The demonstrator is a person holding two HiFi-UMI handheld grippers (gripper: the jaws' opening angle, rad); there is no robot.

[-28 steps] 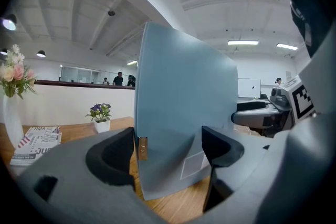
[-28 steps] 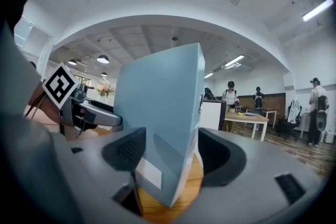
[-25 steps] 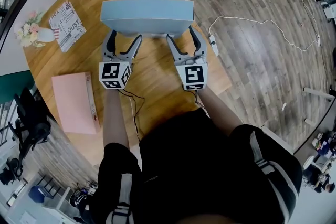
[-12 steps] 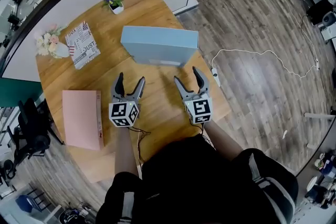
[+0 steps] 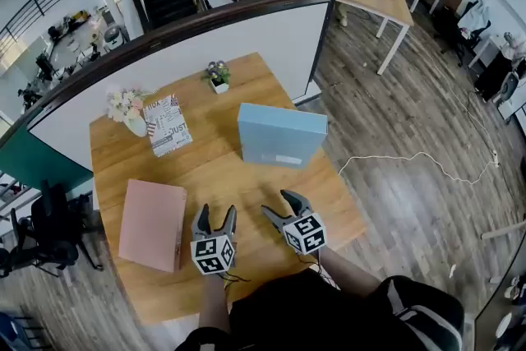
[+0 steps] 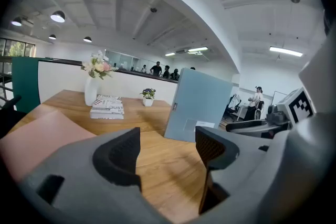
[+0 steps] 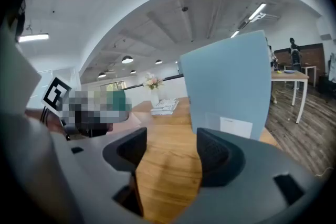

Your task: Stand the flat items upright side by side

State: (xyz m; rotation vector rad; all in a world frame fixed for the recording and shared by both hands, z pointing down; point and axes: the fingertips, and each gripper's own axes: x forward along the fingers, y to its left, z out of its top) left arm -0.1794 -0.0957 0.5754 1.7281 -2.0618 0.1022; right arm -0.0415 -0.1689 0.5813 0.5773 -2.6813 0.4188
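Blue folder (image 5: 281,136): stands upright on its edge on the right half of the table (image 5: 246,185), unsupported, well apart from both my grippers. I judge this item placed.
Pink folder (image 5: 152,223): lies flat at the near left of the table, just left of my left gripper, close to the table edge. Not yet stood up.
Printed book (image 5: 168,124): lies flat at the back left, just beside the vase of flowers (image 5: 127,107). Also not yet stood up, if it counts as a task item.
Potted plant (image 5: 218,76): at the back edge, behind the blue folder and clear of it.
Left gripper (image 5: 215,211): jaws apart and empty. They have just been narrowing a little, with only bare tabletop between them. It hovers over the near table edge.
Right gripper (image 5: 278,203): jaws likewise released and empty. They have just been narrowing slightly, with nothing between them. It points toward the blue folder.
Progress: one of the flat items is upright. I judge the task roughly a third done.
Remaining: lift the pink folder, stand it beside the blue one, then do the same with the book.
Caution: the blue folder has nothing holding it up, so a nudge while I set a neighbour beside it could tip it.
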